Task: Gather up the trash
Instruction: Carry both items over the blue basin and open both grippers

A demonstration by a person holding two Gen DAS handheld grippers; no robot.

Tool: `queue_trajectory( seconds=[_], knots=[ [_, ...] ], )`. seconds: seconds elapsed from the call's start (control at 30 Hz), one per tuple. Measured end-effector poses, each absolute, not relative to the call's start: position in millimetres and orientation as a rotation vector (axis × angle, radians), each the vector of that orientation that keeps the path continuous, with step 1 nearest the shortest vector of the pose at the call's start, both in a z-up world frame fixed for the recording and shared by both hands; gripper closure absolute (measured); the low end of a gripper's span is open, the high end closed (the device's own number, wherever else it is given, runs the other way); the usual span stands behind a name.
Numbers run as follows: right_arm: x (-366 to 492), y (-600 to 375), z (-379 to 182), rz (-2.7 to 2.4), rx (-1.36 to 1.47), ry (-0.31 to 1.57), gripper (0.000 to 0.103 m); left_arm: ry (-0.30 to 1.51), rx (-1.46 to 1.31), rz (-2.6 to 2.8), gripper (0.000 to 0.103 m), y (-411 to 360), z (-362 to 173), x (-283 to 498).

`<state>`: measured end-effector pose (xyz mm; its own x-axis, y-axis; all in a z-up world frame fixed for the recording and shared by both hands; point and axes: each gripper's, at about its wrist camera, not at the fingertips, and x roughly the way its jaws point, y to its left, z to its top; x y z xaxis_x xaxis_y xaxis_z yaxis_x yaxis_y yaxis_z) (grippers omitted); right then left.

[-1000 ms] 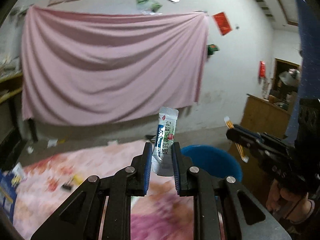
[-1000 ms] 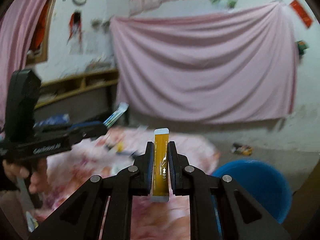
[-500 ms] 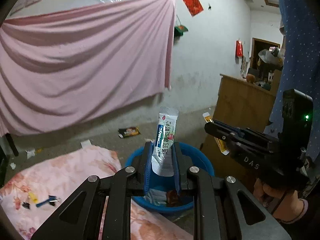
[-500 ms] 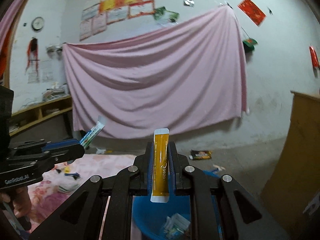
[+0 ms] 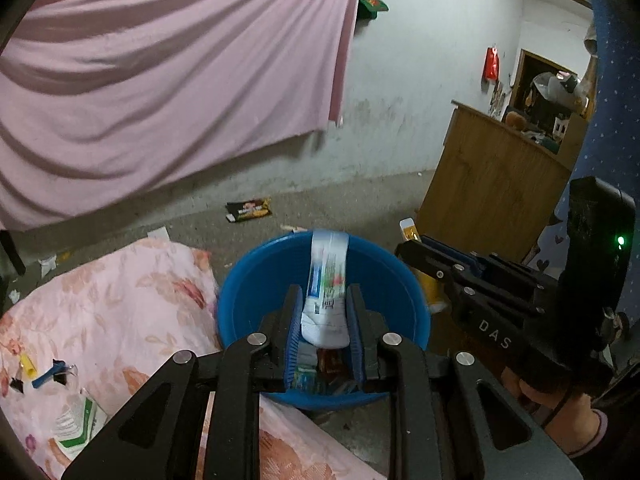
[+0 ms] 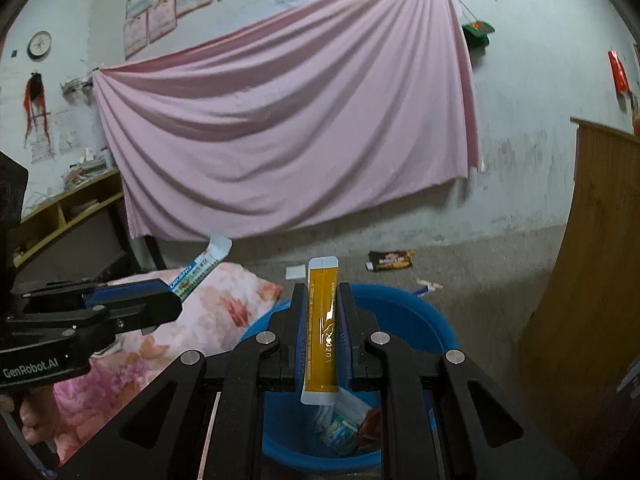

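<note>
Drop step: left hand-held gripper [image 5: 323,322] clamps white-blue sachet [image 5: 326,284], right hand-held gripper [image 6: 322,334] clamps orange stick packet [image 6: 321,328], both over round blue plastic basin [image 5: 256,280] at 12 o'clock. Next: spread both, release inside rim.

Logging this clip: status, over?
Left gripper shut on white sachet. Right gripper shut on orange sachet. Both over blue basin. Nothing blocking.
</note>
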<state>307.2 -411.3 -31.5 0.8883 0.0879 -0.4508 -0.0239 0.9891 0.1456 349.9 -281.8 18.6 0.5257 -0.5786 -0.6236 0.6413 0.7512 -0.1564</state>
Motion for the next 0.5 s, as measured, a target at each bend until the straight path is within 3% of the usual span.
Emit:
queue_trajectory(
  seconds=[0.13, 0.23, 0.33, 0.47, 0.5],
  knots=[
    [313, -415, -38, 0.062, 0.154, 0.517, 0.087, 0.713, 0.102, -0.723, 0.078, -281, 13, 349],
    [312, -417, -42, 0.062, 0.163, 0.527, 0.075, 0.712, 0.075, -0.712, 0.073, -274, 13, 349],
    [310, -416, -42, 0.061, 0.166, 0.530, 0.075, 0.702, 0.064, -0.692, 0.071, -264, 17, 349],
    [305, -414, -37, 0.067, 0.167, 0.524, 0.072, 0.663, 0.034, -0.665, 0.058, -241, 28, 342],
    [303, -413, -34, 0.069, 0.165, 0.517, 0.067, 0.652, 0.025, -0.658, 0.055, -235, 31, 339]
  ],
)
